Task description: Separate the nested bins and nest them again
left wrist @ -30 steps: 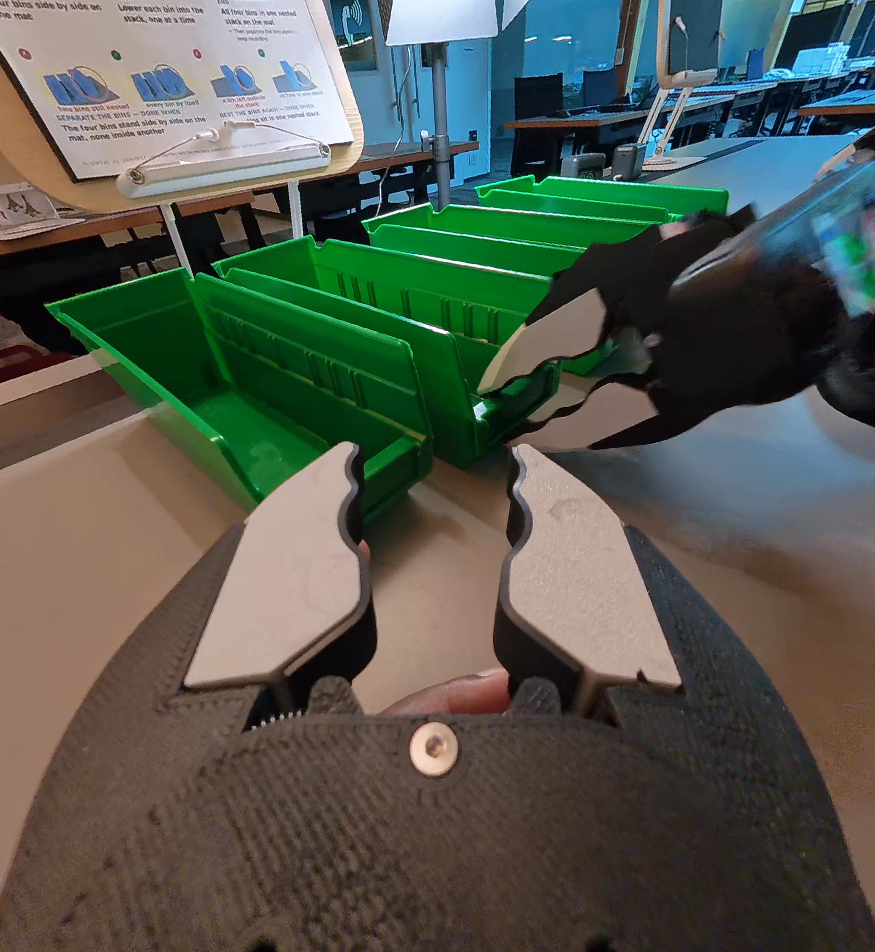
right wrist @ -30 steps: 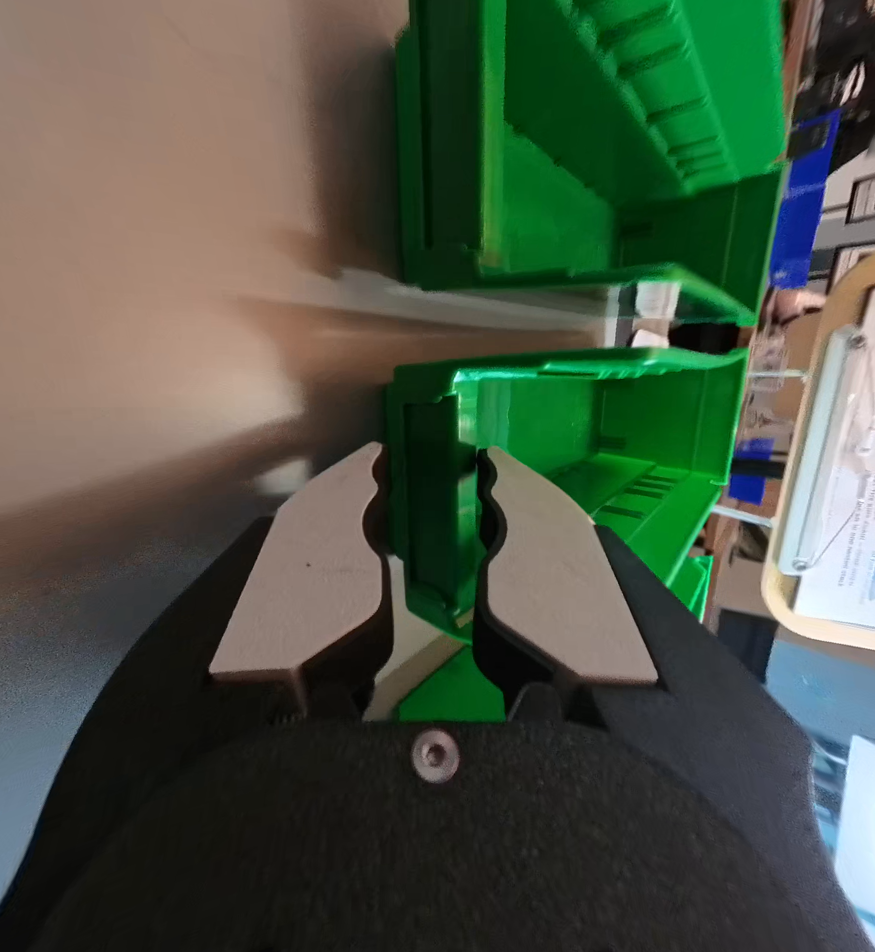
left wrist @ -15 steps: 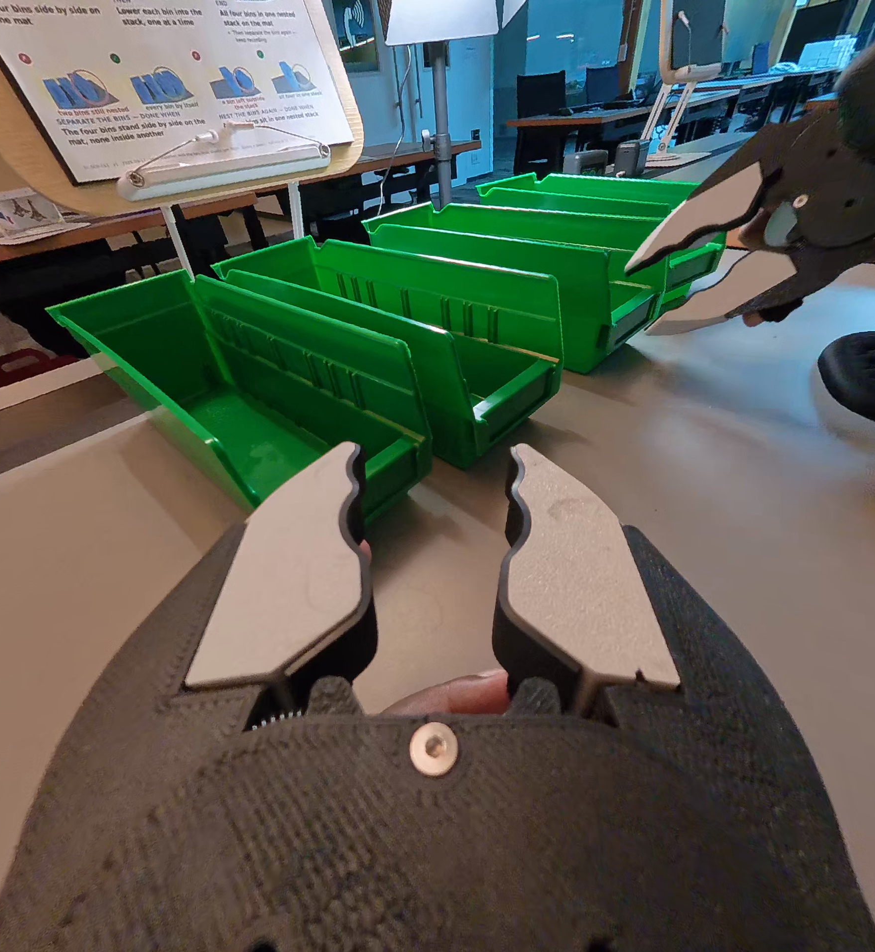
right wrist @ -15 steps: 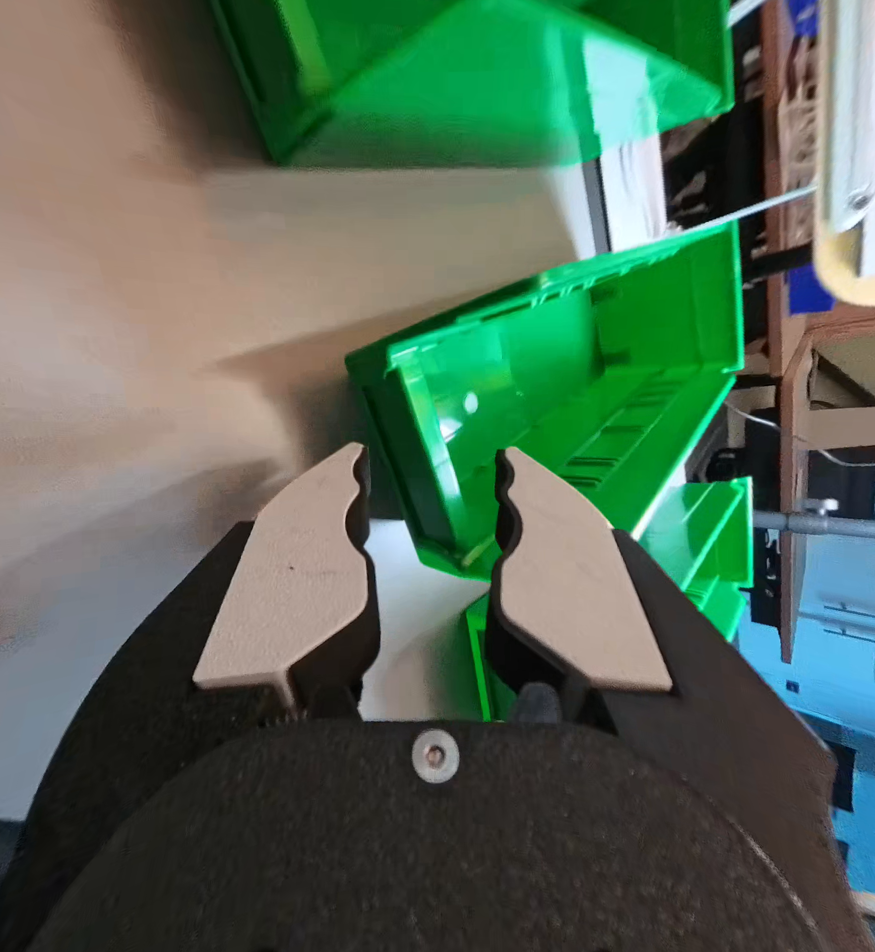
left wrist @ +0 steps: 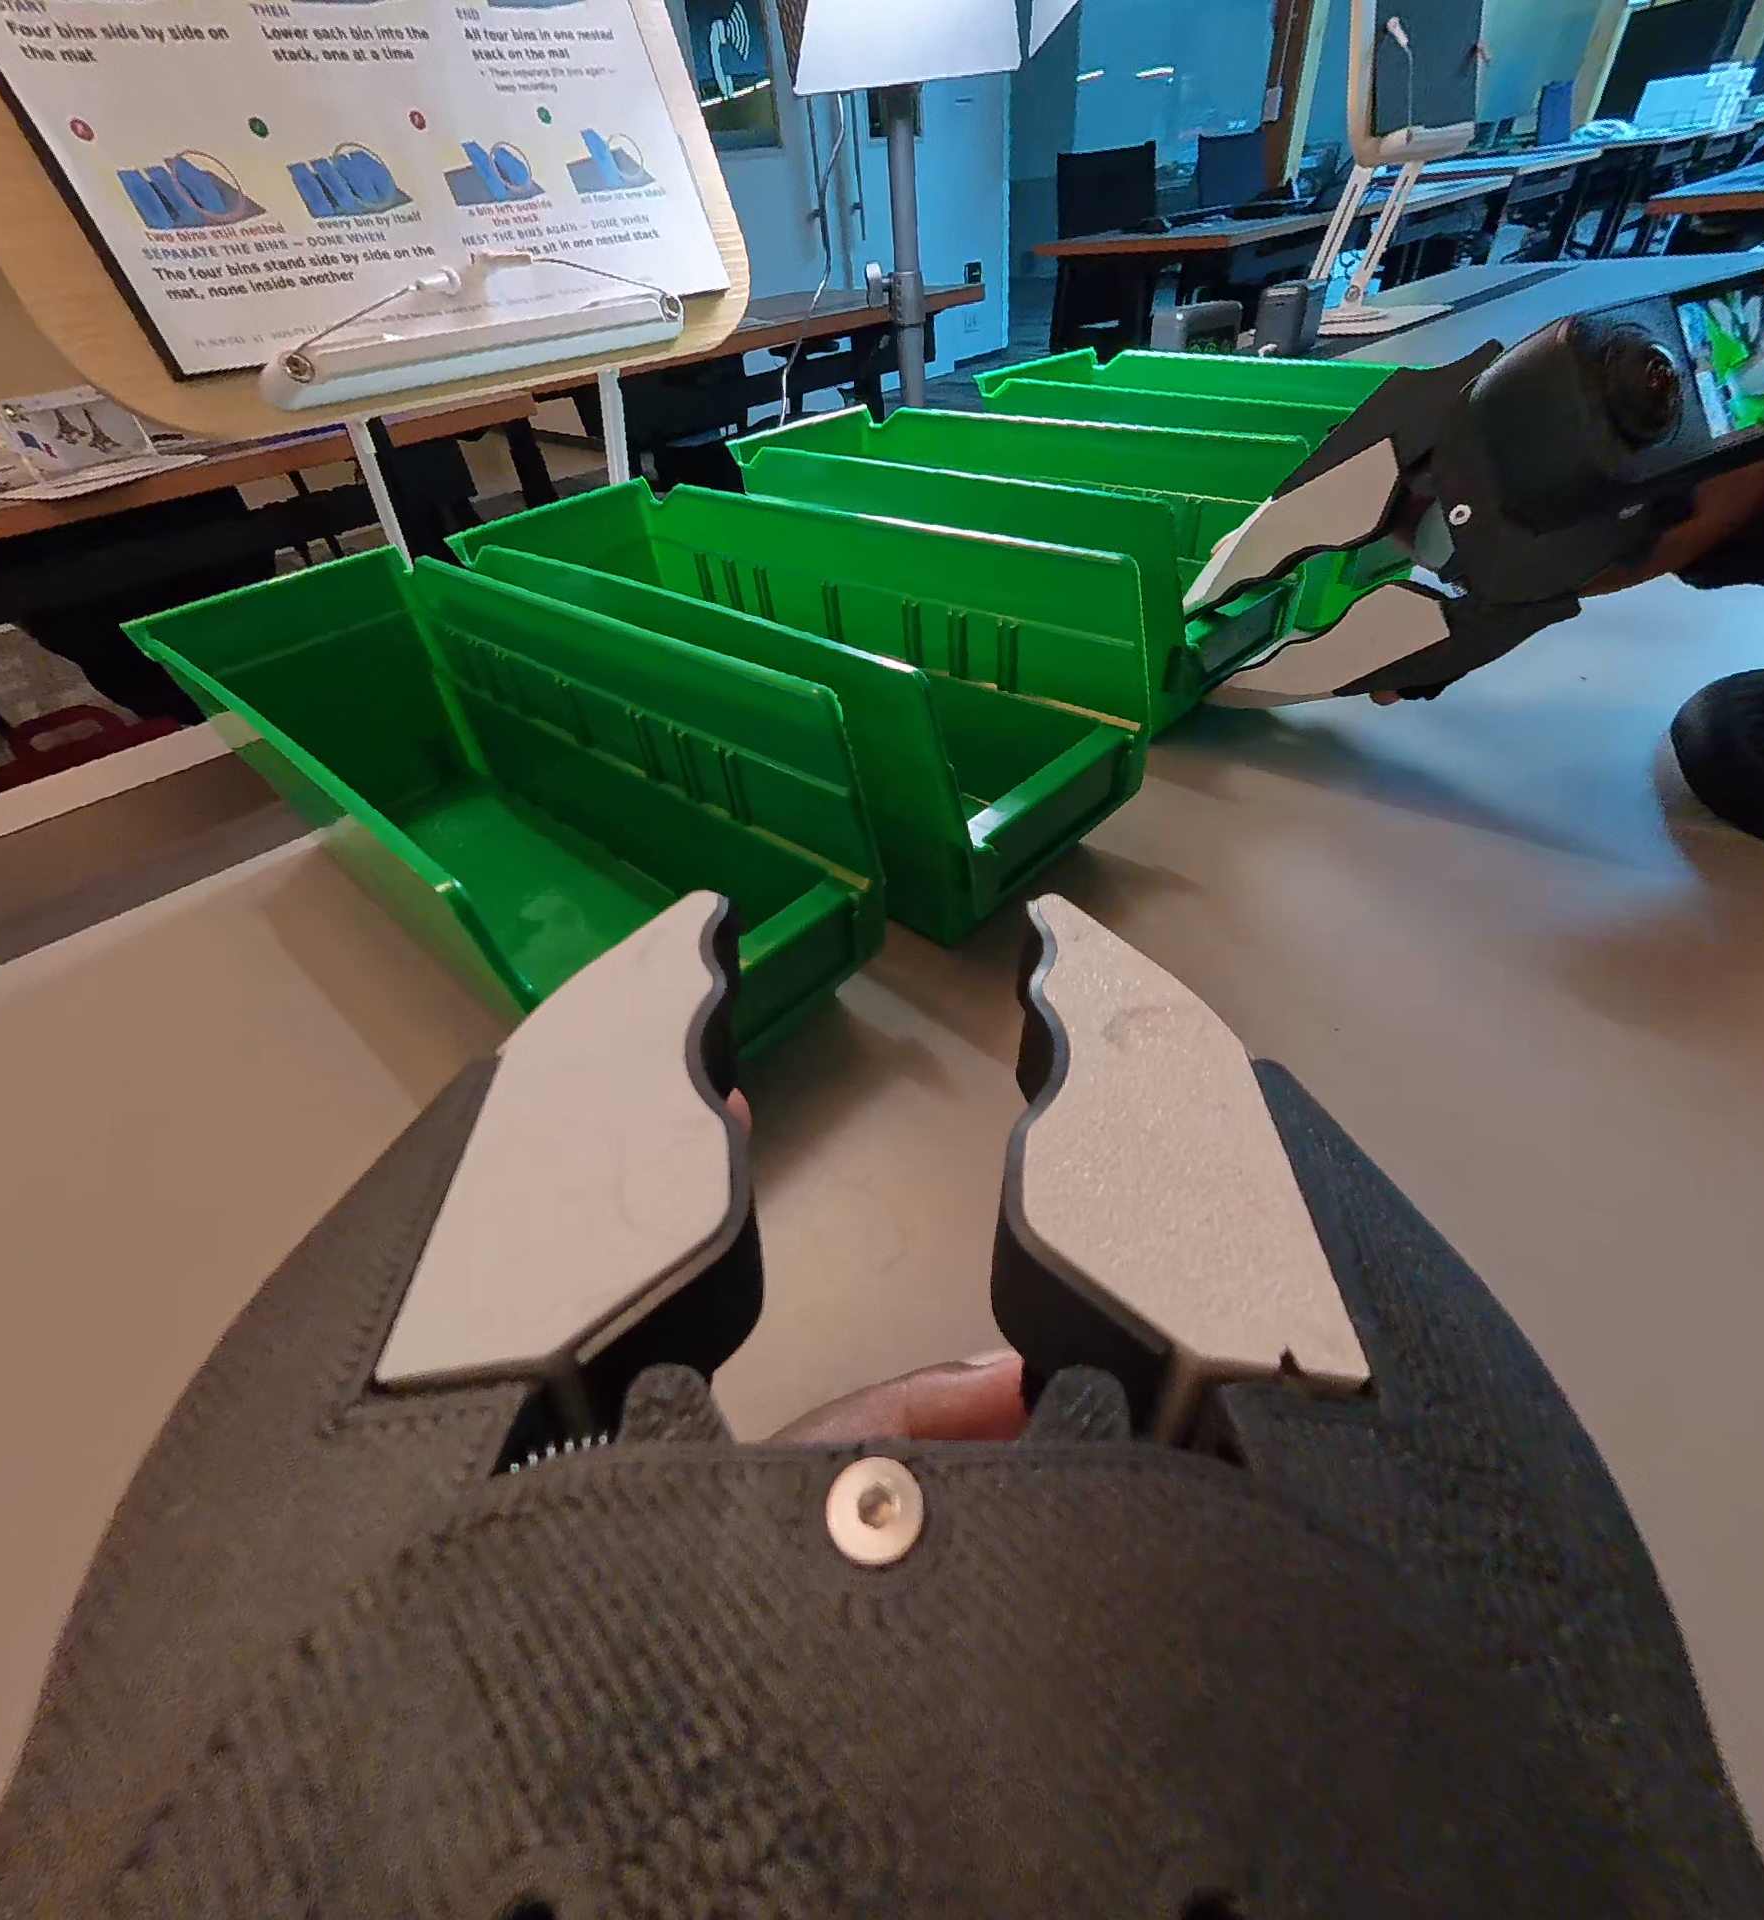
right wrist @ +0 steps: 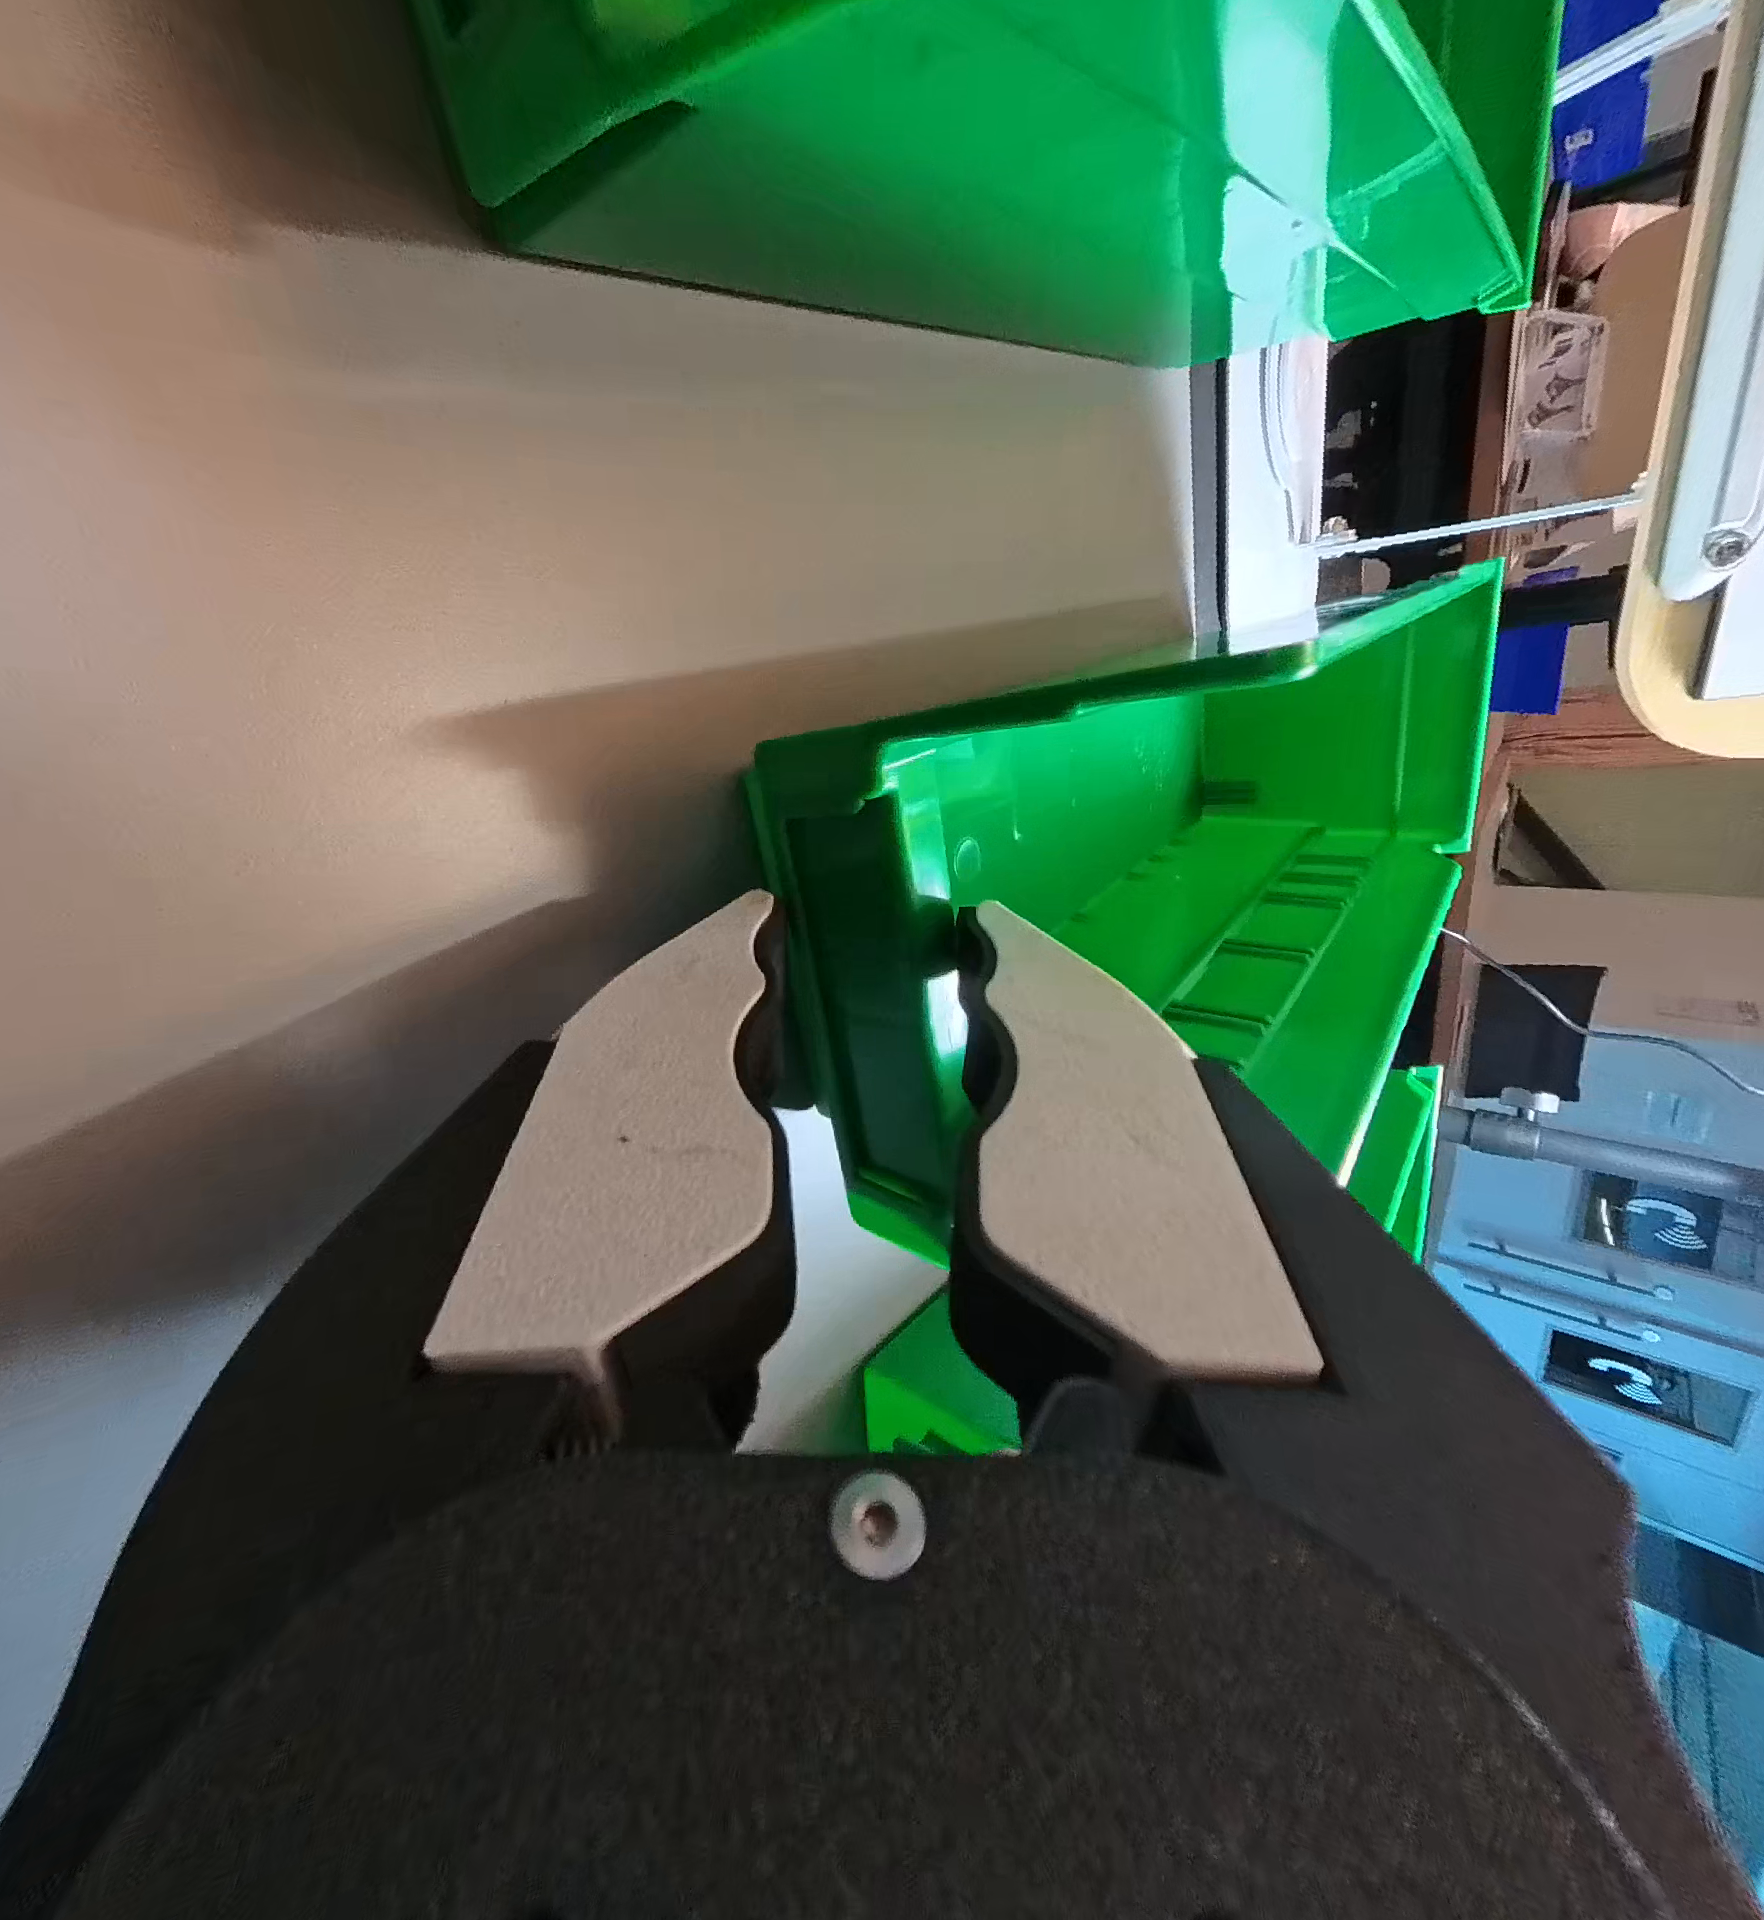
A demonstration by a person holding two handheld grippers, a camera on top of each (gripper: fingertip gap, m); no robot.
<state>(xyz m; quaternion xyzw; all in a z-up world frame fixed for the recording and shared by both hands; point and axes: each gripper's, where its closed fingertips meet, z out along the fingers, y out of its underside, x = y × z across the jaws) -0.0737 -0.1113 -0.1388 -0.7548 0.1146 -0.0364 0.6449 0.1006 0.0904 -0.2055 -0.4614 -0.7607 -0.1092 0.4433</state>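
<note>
Four green bins stand side by side on the table in the left wrist view: the first bin (left wrist: 504, 862), second (left wrist: 961, 748), third (left wrist: 1065, 452) and fourth (left wrist: 1221, 379). My left gripper (left wrist: 873, 925) is open and empty, just in front of the first bin's front wall. My right gripper (left wrist: 1210, 649) is at the third bin's front end. In the right wrist view the right gripper (right wrist: 865, 920) is shut on that bin's (right wrist: 1169, 831) front wall, one finger outside and one inside.
An instruction board (left wrist: 358, 187) on a thin stand rises behind the bins. The grey table (left wrist: 1377, 1039) stretches to the right and front. A black rounded object (left wrist: 1761, 769) lies at the right edge. Neighbouring bins (right wrist: 961, 177) flank the gripped one. The gap from one gripper's tips to the other's is roughly 30 cm.
My right gripper let go of the second bin's front, swung away to the right, then came onto the third bin's front wall and closed on it. My left gripper has not moved.
</note>
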